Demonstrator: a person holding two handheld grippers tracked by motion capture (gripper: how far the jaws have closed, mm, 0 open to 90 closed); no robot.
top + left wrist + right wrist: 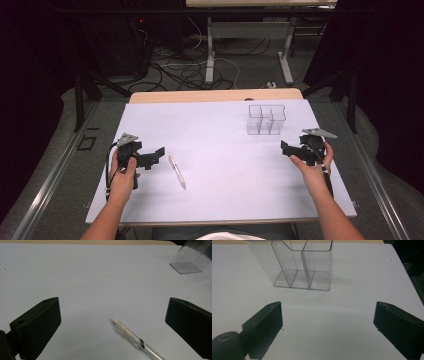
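White and nearly bare, the table (220, 200) carries a pen (177, 171) just beside our spread left claw (159, 151), so we judge the pick-up barely begun: next, straddle it, while our right claw (284, 148), likewise spread, faces the clear organizer (266, 120).

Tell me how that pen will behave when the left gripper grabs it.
The pen looks like thin, clear plastic, so it is probably light and stiff. Its round barrel lies flat on the smooth white table, so a nudge would likely roll or skid it. The smooth body may slip between the open left gripper pads unless it is gripped squarely across.
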